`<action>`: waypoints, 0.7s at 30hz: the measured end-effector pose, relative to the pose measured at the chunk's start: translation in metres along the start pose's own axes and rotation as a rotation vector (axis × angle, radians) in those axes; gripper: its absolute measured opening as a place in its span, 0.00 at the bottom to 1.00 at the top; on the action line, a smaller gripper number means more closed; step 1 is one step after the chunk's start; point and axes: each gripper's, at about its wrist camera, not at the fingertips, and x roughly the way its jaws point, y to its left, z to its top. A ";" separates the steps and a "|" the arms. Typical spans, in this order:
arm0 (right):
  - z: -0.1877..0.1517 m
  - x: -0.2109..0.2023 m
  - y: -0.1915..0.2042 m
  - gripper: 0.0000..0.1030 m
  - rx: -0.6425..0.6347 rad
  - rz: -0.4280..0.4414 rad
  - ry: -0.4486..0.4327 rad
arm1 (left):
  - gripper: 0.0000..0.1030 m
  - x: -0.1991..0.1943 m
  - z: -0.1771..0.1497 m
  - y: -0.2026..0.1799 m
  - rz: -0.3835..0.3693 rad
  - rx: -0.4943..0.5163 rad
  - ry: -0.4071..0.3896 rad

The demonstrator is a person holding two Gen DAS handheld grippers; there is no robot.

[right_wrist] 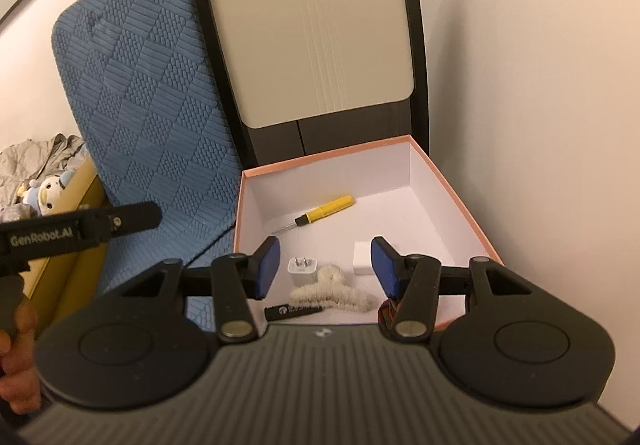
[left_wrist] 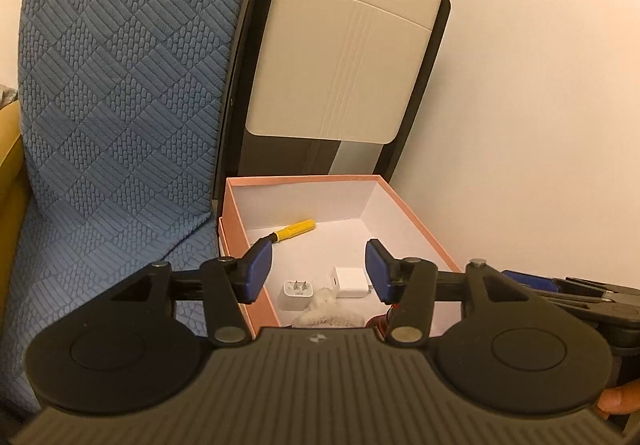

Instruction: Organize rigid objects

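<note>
Pink-rimmed box (right_wrist: 452, 181) is lying under your 2 grippers, left gripper (left_wrist: 319, 271) and right gripper (right_wrist: 324, 267) both hovering spread and empty above the yellow screwdriver (right_wrist: 326, 209), 2 white chargers (right_wrist: 302, 269) and fuzzy hair clip (right_wrist: 336, 291).

Both wrist cameras look forward and down into the pink box (left_wrist: 416, 213), from just above its near edge. The left wrist view sits closer over the box's near-left corner, so its near floor is hidden. The right wrist view (right_wrist: 452, 181) appears slightly higher and further right. Both share the box interior and the folded chair (left_wrist: 344, 57) behind it.
</note>
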 end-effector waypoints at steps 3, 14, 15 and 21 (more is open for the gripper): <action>-0.009 -0.004 0.003 0.52 -0.016 -0.013 -0.007 | 0.58 -0.005 -0.008 0.001 0.006 0.011 -0.005; -0.041 0.003 0.011 0.52 -0.052 -0.003 0.016 | 0.61 -0.017 -0.037 0.018 0.047 -0.002 -0.013; -0.044 0.003 0.012 0.52 -0.051 0.000 0.018 | 0.62 -0.017 -0.039 0.019 0.054 -0.002 -0.015; -0.050 0.008 0.013 0.52 -0.033 -0.003 0.036 | 0.65 -0.015 -0.044 0.023 0.062 -0.012 -0.017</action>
